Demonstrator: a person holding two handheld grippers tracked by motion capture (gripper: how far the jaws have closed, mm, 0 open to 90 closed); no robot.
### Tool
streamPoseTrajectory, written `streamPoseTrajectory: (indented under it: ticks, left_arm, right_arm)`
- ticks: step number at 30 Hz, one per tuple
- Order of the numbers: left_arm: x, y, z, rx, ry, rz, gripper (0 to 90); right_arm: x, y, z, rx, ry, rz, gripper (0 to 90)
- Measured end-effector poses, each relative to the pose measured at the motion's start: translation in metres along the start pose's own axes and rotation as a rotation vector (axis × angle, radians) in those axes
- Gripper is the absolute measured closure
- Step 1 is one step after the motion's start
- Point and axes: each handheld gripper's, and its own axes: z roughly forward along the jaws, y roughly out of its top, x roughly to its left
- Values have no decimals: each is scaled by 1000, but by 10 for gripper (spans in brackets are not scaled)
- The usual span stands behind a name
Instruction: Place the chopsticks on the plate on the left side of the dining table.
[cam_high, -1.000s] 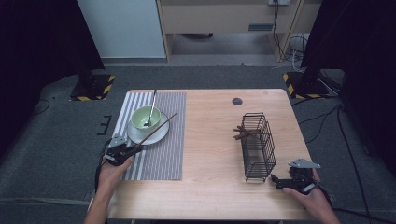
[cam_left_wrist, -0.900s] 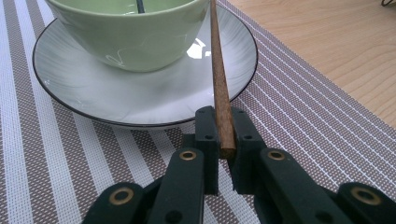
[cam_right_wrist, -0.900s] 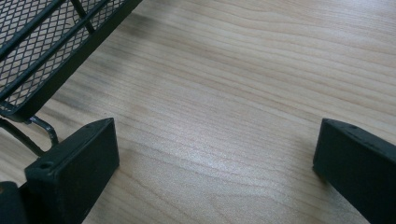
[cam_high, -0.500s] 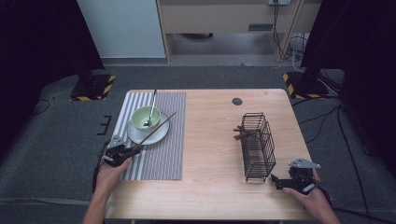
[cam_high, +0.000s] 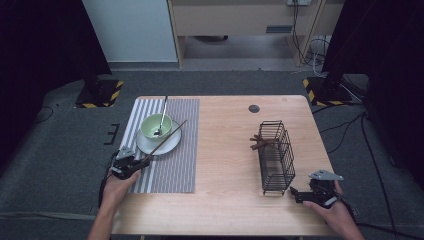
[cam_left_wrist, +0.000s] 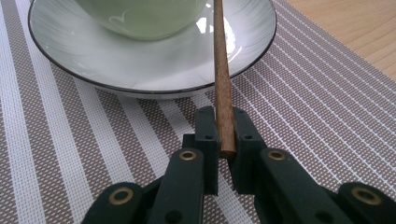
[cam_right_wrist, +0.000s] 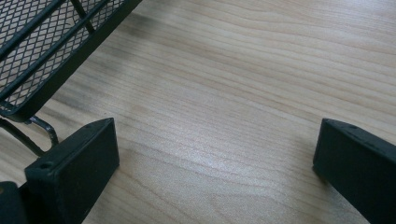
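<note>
Desk (cam_high: 225, 150) first: pale wood, with a striped mat (cam_high: 167, 145) laid over its left part. On the right side a black wire basket (cam_high: 275, 157) stands upright, with some brown sticks (cam_high: 260, 142) poking out of its far end. A small dark disc (cam_high: 254, 108) lies near the far edge, well apart from everything else. On the mat sits a white plate (cam_high: 172, 145) carrying a green bowl (cam_high: 156, 126), and a metal spoon (cam_high: 162, 112) leans in the bowl with its handle pointing away from me. My left hand-held gripper (cam_left_wrist: 224, 140) is down on the mat just in front of the plate, jaws closed tight around the near end of a brown chopstick (cam_left_wrist: 222, 79), which slants up over the plate rim and past the bowl. My right hand-held gripper (cam_right_wrist: 215, 158) rests at the near right corner of the desk, jaws spread wide and holding nothing, with the basket's foot just beside its left jaw.
</note>
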Motion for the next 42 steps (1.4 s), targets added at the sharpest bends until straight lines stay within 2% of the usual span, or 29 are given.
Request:
streamPoseTrajectory:
  ticks: [5, 20, 23, 29, 32, 36, 42]
  left_arm:
    - [-1, -1, 3, 25, 5, 7, 831]
    - [-1, -3, 5, 37, 12, 7, 819]
    - [-1, -3, 5, 29, 13, 2, 778]
    - [-1, -3, 4, -17, 29, -15, 645]
    - [-1, -2, 3, -27, 33, -20, 619]
    - [-2, -1, 0, -52, 37, -48, 524]
    - [-6, 4, -6, -99, 30, -46, 472]
  right_arm:
    - [0, 0, 0, 0, 0, 0, 4]
    - [0, 0, 0, 0, 0, 0, 4]
    - [0, 0, 0, 0, 0, 0, 4]
    - [0, 0, 0, 0, 0, 0, 4]
    - [0, 0, 0, 0, 0, 0, 4]
    - [0, 0, 0, 0, 0, 0, 4]
    - [0, 0, 0, 0, -1, 1, 4]
